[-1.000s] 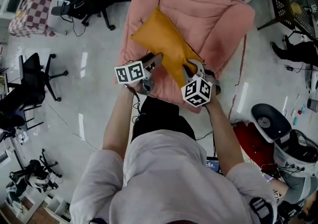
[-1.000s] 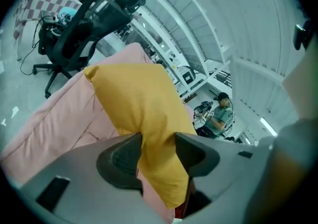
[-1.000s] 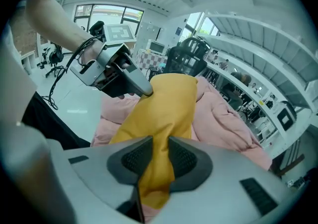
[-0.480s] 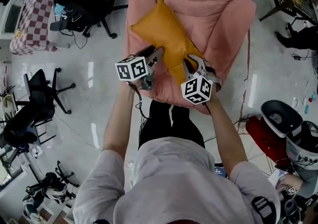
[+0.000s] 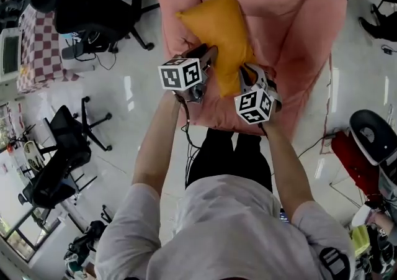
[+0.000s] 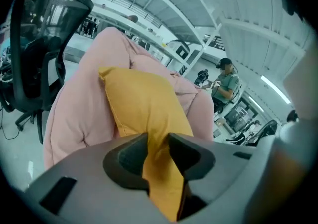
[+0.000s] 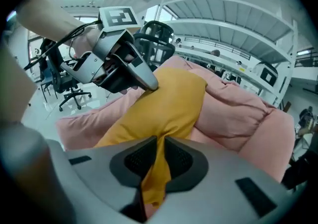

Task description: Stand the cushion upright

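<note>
left gripper view: left gripper (image 6: 158, 137) closing on cushion (image 6: 141, 104).

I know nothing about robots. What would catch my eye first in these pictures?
A mustard-yellow cushion rests on a big pink padded seat at the top of the head view. Just below it, the left gripper and right gripper, each bearing a black-and-white marker cube, pinch its near edge, their jaws closing on the fabric.
</note>
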The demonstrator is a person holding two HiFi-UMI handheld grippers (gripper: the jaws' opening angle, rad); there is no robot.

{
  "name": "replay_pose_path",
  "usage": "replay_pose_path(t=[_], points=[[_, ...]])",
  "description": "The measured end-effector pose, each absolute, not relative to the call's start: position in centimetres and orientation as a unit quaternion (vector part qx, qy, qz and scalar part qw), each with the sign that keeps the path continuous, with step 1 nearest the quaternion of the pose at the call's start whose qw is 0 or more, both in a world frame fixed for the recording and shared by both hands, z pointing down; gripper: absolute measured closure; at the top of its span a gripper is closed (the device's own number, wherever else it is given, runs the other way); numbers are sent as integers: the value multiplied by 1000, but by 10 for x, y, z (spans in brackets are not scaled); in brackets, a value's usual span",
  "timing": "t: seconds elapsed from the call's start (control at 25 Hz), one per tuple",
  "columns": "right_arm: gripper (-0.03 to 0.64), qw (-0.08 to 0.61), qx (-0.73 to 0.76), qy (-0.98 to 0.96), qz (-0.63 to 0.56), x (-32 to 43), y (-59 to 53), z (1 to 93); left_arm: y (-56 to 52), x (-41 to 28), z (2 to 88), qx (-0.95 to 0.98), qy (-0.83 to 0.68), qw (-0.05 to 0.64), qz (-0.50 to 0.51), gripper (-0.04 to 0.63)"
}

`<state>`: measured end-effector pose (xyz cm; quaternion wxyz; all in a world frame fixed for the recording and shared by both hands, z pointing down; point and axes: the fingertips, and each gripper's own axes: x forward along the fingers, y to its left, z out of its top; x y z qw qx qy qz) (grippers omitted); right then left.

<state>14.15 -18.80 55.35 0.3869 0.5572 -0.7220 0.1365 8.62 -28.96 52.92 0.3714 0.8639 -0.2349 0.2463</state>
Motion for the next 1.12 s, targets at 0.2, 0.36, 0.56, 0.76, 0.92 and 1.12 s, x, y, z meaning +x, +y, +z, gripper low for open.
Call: replay_pose_path(t=[0.2,0.36,0.56,0.76,0.92,1.12], points=[[568,383,578,-699,172,144,-211,584,-310,92,557,858,-217,368,286,451],[568,382,573,-700,190,145,-218,610,-314,94,575,854,-206,357,317,451],[568,375,576,-695,212,144,-233,642,-322,93,595,847,-207,336,356,451],[566,375,567,-699,222,148,-247,677,-325,94,616,845,-214,316,376,451],[566,373,570,-697,224,150,-254,684,-325,95,620,843,-222,317,373,451],[566,372,574,-692,230,154,-257,688,-327,100,623,843,-212,321,376,451]])
